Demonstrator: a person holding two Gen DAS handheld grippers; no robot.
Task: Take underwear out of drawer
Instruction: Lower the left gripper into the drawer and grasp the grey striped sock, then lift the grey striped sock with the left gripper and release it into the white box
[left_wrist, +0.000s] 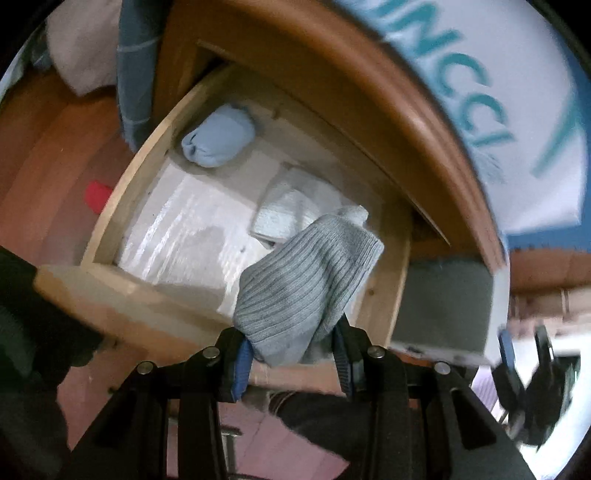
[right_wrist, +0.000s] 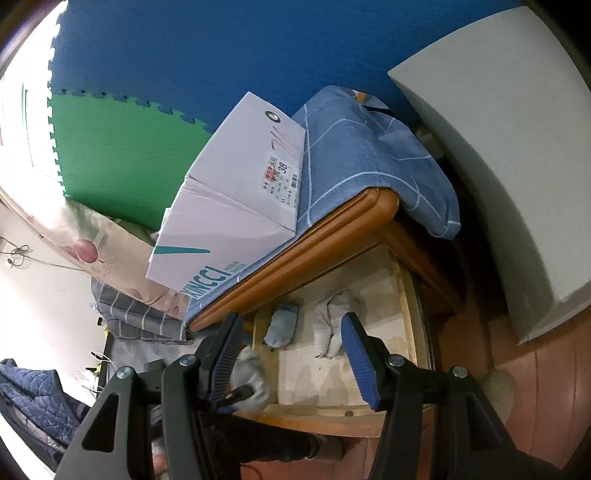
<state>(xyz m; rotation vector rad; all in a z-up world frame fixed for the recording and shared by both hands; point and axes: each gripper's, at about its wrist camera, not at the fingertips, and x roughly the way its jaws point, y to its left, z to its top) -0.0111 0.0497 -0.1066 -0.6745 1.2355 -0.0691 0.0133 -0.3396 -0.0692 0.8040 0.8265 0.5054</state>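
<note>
Underwear, a grey ribbed piece (left_wrist: 306, 280), hangs pinched in my left gripper (left_wrist: 293, 360) above the open drawer (left_wrist: 110, 218), clear of its front so it won't snag. My right gripper (right_wrist: 295, 354) waits spread and empty over the drawer, where a blue bundle (right_wrist: 282, 328) and a pale folded piece (right_wrist: 332, 325) remain.

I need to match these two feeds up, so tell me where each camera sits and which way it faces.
Left wrist: on the left gripper, looking down into the open drawer; its fingers clamp a grey ribbed garment.
Right wrist: on the right gripper, open, facing the drawer and shoe box above.
Shared: drawer, light blue bundle, box, each other's gripper.
</note>
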